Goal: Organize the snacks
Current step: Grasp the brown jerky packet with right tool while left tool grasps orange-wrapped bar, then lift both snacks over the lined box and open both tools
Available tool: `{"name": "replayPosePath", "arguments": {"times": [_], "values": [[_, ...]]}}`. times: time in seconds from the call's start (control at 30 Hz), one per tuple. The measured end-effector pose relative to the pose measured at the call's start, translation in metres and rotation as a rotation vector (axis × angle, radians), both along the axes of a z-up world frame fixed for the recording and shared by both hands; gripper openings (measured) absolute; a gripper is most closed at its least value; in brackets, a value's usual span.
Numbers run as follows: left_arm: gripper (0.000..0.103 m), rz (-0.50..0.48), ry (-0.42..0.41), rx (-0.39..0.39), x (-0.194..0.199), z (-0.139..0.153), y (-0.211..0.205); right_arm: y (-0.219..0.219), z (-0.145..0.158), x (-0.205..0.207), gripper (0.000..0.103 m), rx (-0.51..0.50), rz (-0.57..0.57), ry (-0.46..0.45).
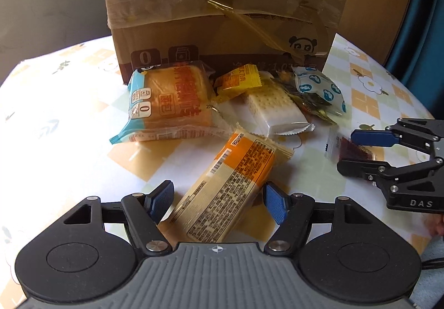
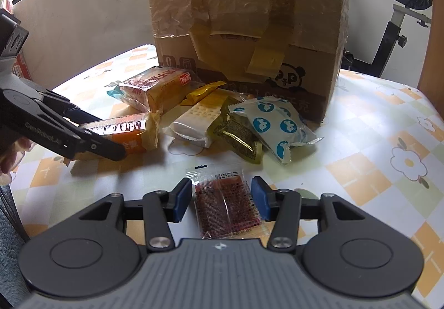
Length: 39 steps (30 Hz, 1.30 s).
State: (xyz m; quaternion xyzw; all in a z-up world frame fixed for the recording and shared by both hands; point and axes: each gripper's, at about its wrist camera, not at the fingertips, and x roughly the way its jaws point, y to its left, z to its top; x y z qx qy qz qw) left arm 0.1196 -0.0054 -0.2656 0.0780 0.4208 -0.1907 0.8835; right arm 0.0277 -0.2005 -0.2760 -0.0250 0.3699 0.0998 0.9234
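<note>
Several snack packets lie on the table before a cardboard box (image 1: pixel 222 12). My left gripper (image 1: pixel 217 202) is open, its blue pads on either side of an orange and cream cake packet (image 1: pixel 230 192) that lies flat; the packet also shows in the right wrist view (image 2: pixel 122 134). My right gripper (image 2: pixel 222 198) is open around a small clear packet of dark red snack (image 2: pixel 226 203) on the table, pads close to its edges. Behind lie a bread packet (image 1: pixel 172 100), a white cracker packet (image 1: pixel 277 109), a yellow sachet (image 1: pixel 238 78) and a blue-spotted packet (image 2: pixel 277 125).
The table wears a checked floral cloth (image 2: pixel 388 142). The taped cardboard box (image 2: pixel 249 25) stands at the back. An exercise bike (image 2: pixel 399 20) stands beyond the table on the right. A dark green sachet (image 2: pixel 241 137) lies among the snacks.
</note>
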Motion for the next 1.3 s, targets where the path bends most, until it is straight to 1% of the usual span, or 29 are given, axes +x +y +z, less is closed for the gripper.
{"name": "replayPosePath", "arguments": {"times": [0.07, 0.17, 0.2, 0.23, 0.27, 0.37, 0.43, 0.7, 0.77, 0.87, 1.17, 1.3], "values": [[0.068, 0.011, -0.020, 0.011, -0.001, -0.001, -0.004, 0.000, 0.000, 0.000, 0.051, -0.002, 0.001, -0.001], [0.061, 0.047, -0.030, -0.006, -0.006, 0.000, -0.005, 0.001, 0.000, 0.000, 0.051, -0.005, 0.004, -0.002], [0.058, 0.068, -0.031, -0.017, -0.010, 0.000, -0.004, 0.001, 0.000, -0.001, 0.051, -0.006, 0.005, -0.002], [0.052, 0.087, -0.032, -0.027, -0.013, 0.000, -0.003, 0.001, 0.000, -0.001, 0.051, -0.005, 0.005, -0.002], [0.049, 0.119, -0.034, -0.033, -0.018, 0.000, -0.002, 0.001, 0.000, 0.000, 0.051, -0.003, 0.005, -0.002], [0.047, 0.208, -0.032, -0.076, -0.028, 0.001, 0.008, 0.000, 0.000, 0.000, 0.051, 0.005, 0.005, -0.002], [0.045, 0.238, -0.030, -0.102, -0.034, 0.001, 0.014, 0.000, 0.000, 0.000, 0.051, 0.001, 0.006, -0.002], [0.044, 0.254, -0.059, -0.060, -0.045, 0.001, 0.008, 0.001, 0.000, -0.001, 0.052, -0.005, 0.007, -0.004], [0.044, 0.261, -0.064, -0.061, -0.047, 0.001, 0.008, 0.001, 0.000, -0.001, 0.053, -0.008, 0.010, -0.004], [0.043, 0.284, -0.070, -0.084, -0.053, 0.001, 0.011, 0.004, -0.001, -0.001, 0.054, -0.020, 0.016, -0.005], [0.043, 0.286, -0.078, -0.077, -0.056, 0.001, 0.011, 0.004, -0.001, -0.001, 0.055, -0.017, 0.017, -0.005], [0.043, 0.283, -0.077, -0.080, -0.056, 0.003, 0.011, 0.001, 0.000, -0.003, 0.050, 0.012, 0.018, -0.008]]}}
